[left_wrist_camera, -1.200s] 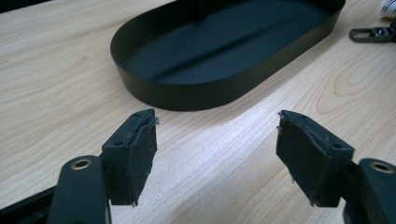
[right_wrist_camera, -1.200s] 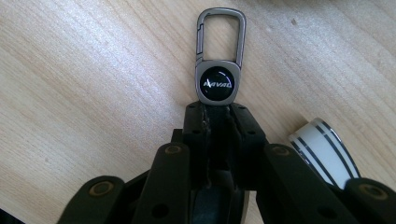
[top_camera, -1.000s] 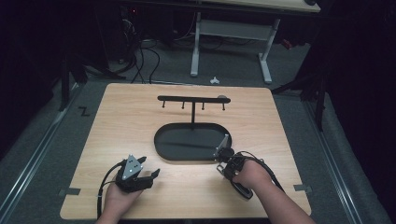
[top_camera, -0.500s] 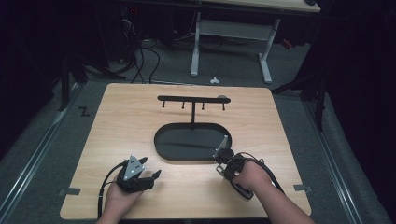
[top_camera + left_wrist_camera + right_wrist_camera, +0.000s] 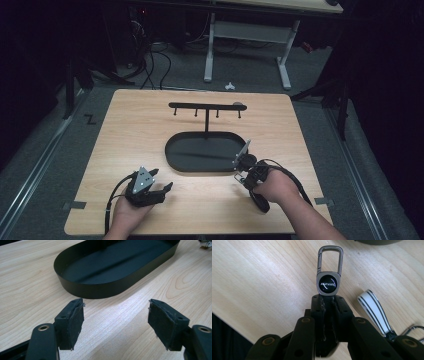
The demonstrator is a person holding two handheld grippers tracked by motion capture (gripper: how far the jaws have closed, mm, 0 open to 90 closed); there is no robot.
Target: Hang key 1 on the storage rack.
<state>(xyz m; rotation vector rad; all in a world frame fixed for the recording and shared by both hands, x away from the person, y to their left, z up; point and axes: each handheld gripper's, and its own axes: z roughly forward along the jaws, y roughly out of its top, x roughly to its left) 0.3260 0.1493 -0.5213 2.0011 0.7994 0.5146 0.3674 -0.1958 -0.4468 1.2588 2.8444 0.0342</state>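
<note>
1. The right gripper (image 5: 327,302) had its jaws pinched nearly together on the lower end of a metal keychain (image 5: 328,277), so the carabiner loop stood free beyond the pads. In the high view this gripper (image 5: 243,161) sat at about 4 o'clock of the black oval tray (image 5: 205,167), just off its rim.
2. The left gripper (image 5: 115,320) stood wide open and held nothing; it rested over bare table (image 5: 140,130) at about 7 o'clock of the tray, well apart from the work.
3. A second keychain with a white striped strap (image 5: 374,312) lay on the table just beside the right jaws, untouched.
4. The hook rack (image 5: 206,106) rose at 12 o'clock of the tray, its pegs looking bare.
5. Judged from this, the step was carrying the clip to a peg. Doing it well would mean keeping the pinch firm, holding the loop upright and square to the peg, and lifting clear of the tray wall before moving toward 12 o'clock.
</note>
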